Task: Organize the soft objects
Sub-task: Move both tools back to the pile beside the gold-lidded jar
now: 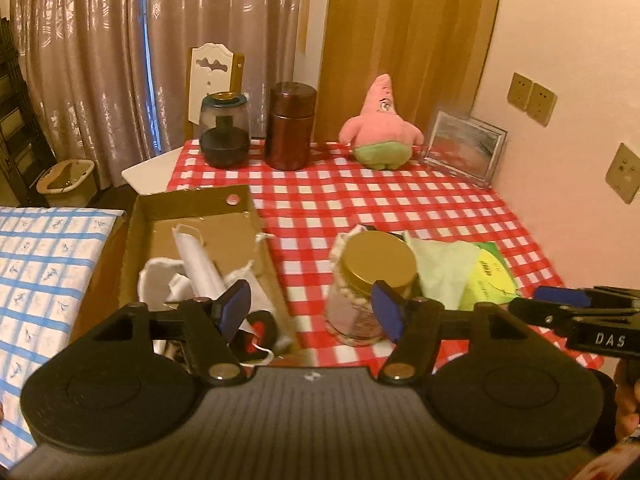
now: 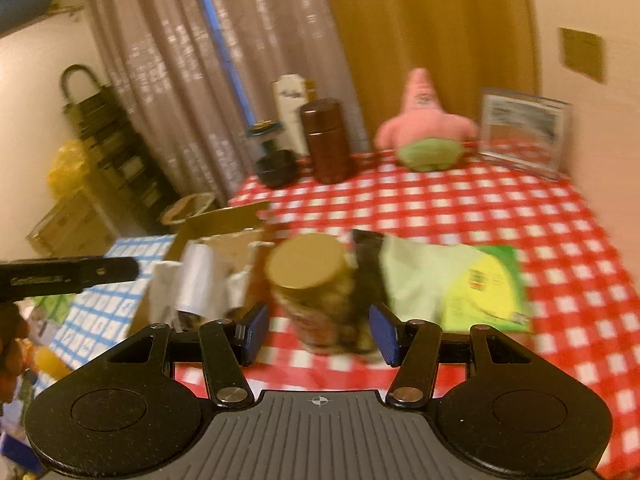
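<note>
- L gripper [image 1: 310, 310]: I see jaws well apart, nothing between the blue pads [image 1: 236, 306]; it hangs above the table edge, over the gap btwn the cardboard box [image 1: 200, 216] and the gold-lid glass jar [image 1: 370, 280].
- R gripper [image 2: 318, 330]: jaws spread about mid-way, empty. The jar [image 2: 320, 292] sits just ahead of them and looks framed by the pads, but the pads don't touch it. R view is motion-blurred, so fine detail is lost.
- From L cam, the R gripper's tip [image 1: 560, 304] pokes in at the right edge, beside the green snack bag [image 1: 472, 276].
- Soft stuff in the box: a white cloth roll [image 1: 200, 264], a white fluffy piece [image 1: 156, 284] at its left, a drawstring pouch [image 1: 256, 280] against the right wall. A small black-and-red item [image 1: 260, 330] lies at the near end; can't tell what it is.
- Snack bag lies flat on the red-check tablecloth [image 1: 360, 200], touching the jar's right side.
- Pink star plush [image 1: 380, 124] w/ green shorts sits upright at the far side, well apart from the box.
- Far row also: dark glass jar [image 1: 224, 132], brown canister [image 1: 290, 126], clear photo frame [image 1: 464, 146] leaning by the wall.
- Left of the box: blue-grid cloth [image 1: 44, 264].
</note>
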The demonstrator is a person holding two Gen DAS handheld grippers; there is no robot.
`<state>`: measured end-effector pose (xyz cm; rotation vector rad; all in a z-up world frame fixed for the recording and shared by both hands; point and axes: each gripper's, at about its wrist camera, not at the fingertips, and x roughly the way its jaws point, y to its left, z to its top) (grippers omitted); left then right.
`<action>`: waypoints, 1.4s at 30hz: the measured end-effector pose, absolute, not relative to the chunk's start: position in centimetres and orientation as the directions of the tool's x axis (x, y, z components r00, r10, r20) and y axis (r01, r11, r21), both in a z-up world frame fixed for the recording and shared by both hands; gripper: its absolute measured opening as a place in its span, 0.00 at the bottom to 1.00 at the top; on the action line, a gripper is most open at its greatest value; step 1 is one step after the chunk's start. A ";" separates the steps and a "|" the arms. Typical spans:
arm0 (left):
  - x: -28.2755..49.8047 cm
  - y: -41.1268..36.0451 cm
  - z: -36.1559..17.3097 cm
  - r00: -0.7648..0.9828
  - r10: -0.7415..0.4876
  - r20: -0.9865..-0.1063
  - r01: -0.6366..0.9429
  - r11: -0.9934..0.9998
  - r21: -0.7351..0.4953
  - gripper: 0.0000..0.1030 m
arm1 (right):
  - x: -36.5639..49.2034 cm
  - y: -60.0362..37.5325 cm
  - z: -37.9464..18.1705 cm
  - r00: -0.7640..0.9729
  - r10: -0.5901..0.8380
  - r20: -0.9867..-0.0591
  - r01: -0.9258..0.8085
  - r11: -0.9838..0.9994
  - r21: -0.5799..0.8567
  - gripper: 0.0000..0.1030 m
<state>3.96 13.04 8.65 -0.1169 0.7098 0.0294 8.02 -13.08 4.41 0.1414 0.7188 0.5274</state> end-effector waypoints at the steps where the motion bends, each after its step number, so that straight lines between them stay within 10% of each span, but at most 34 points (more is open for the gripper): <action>1: 3.8 12.5 8.4 0.757 -0.017 -0.653 -0.068 0.992 -0.103 0.62 | 7.8 -14.1 4.3 0.637 0.492 -0.593 -0.392 0.870 0.300 0.54; 42: 7.1 4.6 3.5 0.672 -0.065 -0.738 0.087 0.996 -0.009 0.63 | 10.6 -20.8 1.6 0.673 0.385 -0.632 -0.341 0.919 0.196 0.54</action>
